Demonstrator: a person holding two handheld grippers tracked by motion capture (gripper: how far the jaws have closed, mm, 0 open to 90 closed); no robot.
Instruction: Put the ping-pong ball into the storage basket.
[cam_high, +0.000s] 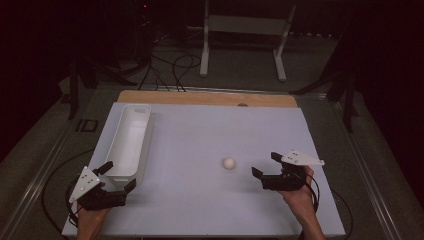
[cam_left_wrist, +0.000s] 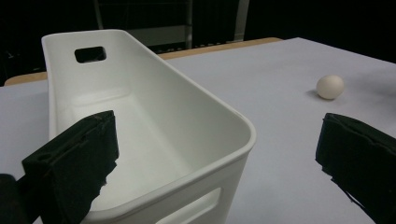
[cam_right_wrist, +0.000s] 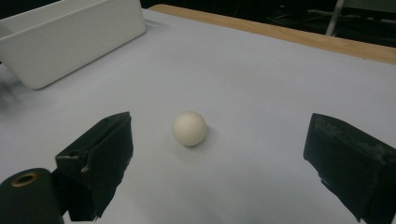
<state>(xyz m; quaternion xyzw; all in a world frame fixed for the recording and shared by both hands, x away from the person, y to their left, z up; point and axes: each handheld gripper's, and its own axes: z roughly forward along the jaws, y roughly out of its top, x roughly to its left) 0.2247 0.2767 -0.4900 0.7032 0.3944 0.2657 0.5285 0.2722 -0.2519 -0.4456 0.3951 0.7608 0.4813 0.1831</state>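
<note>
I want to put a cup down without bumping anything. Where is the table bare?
Widest bare patch: the mat between bin and ball, up to the far wooden edge. The near middle, between the left gripper and right gripper, is also bare. It is crowded around the bin's near end.

White bin (cam_left_wrist: 154, 121): smooth plastic, slight sheen, moulded handle cut-outs. Small ball (cam_right_wrist: 189, 128): off-white, matt, smooth shell. Tabletop (cam_high: 210, 135): pale matt sheet, even and unmarked; bare wood strip (cam_high: 207, 98) along 12 o'clock edge, light grain. Left gripper (cam_left_wrist: 219, 163) jaws: black, matt, rough pads with ragged edges. Right gripper (cam_right_wrist: 224, 158) jaws: same black matt padding, worn corners. Grey plate (cam_high: 302, 159) on right gripper: flat, matt.
</note>
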